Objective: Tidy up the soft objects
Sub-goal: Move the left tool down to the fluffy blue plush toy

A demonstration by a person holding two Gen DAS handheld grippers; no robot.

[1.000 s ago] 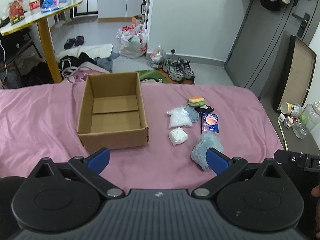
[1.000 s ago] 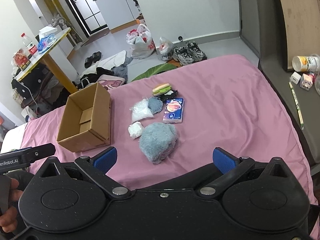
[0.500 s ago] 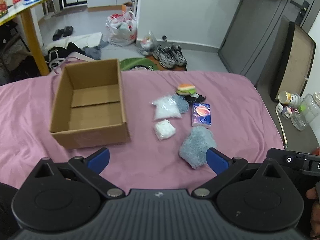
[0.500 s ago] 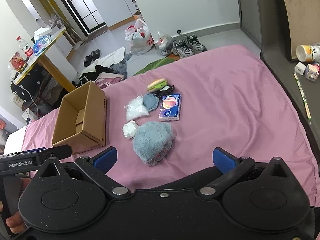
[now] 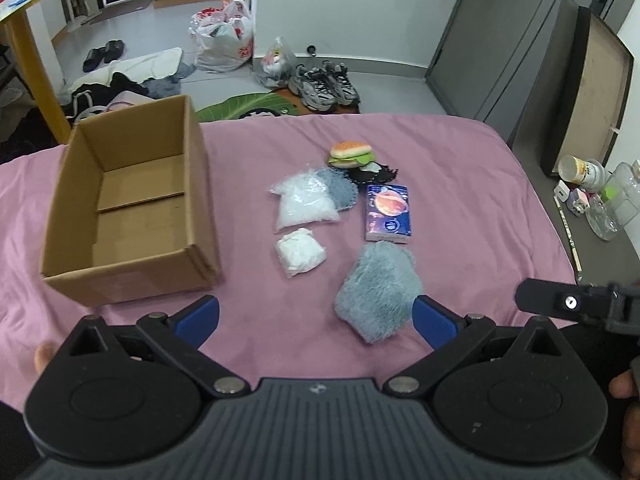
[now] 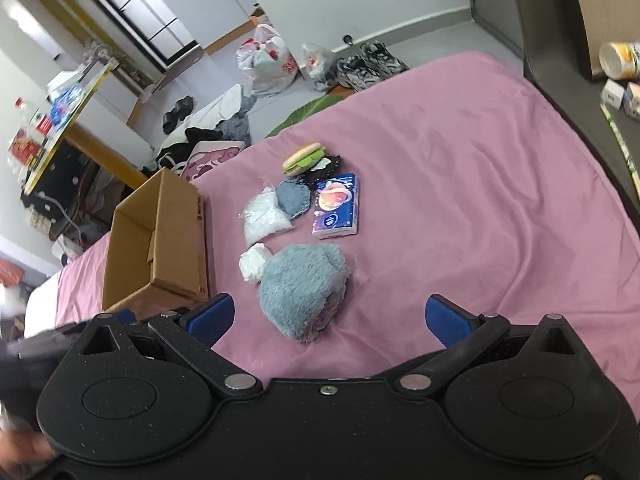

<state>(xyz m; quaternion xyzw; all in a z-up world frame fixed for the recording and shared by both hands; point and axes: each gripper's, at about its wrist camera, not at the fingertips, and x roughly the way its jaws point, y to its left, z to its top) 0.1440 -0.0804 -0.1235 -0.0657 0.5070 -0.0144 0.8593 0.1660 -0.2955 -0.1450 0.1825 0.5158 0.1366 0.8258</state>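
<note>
Pink bedspread (image 5: 460,184), empty cardboard box (image 5: 132,204)

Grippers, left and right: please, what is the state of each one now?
Left gripper: open, holding nothing.
Right gripper: open, holding nothing, above the fluffy blue-grey item.

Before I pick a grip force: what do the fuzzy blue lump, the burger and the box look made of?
Fuzzy blue lump: plush fabric, long matte pile, likely squashy. Burger: probably foam or soft rubber, smooth and matte; can't confirm. Box: plain brown corrugated cardboard, folded flaps visible inside.
</note>
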